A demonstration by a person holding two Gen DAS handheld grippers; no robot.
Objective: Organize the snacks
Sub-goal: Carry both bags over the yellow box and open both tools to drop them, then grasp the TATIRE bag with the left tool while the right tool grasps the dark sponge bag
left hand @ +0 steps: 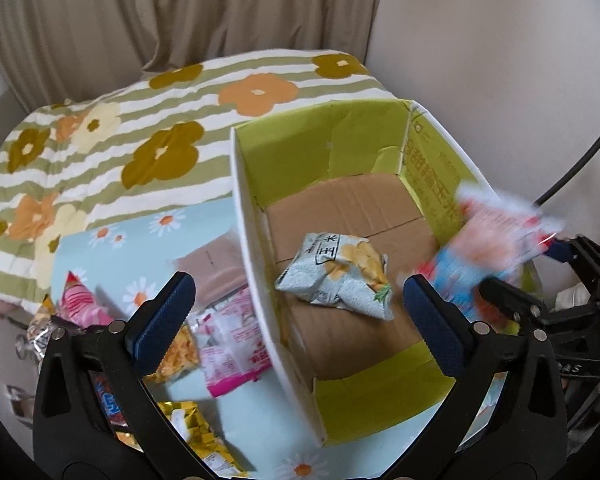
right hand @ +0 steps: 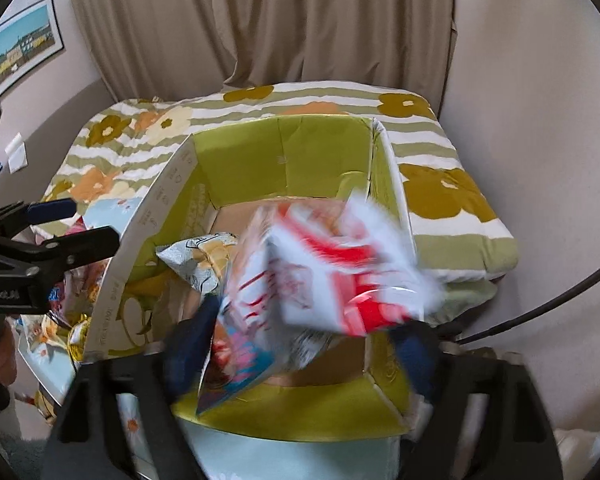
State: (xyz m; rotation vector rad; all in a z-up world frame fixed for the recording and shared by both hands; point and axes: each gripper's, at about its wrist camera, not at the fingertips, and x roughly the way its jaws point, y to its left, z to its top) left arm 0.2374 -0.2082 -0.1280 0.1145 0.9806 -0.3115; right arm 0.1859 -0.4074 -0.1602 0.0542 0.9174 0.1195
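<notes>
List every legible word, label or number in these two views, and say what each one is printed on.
"米" and "王": grey-white snack bag inside the box.
"田" and "玉米": among large characters on the green cardboard box's inner wall; the rest unclear.
Red-and-white packet over the box: blurred, unreadable.
Pink packets outside: too small to read.

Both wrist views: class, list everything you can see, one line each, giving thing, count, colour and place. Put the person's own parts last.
box: one, white outside, green inside, brown floor; open on the bed.
pale bag: one, grey-white with yellow; on the box floor.
red-and-white bag: one, blurred; over the box, at the right gripper.
loose snacks: several, pink, yellow, gold; left of the box.
quilt: one, green-striped with flowers; on the bed.
daisy sheet: one, pale blue; under box and snacks.
curtain: beige; behind.
picture: one; left wall.
left hand-held gripper: black, blue pads; open, empty.
right hand-held gripper: black; blurred.
</notes>
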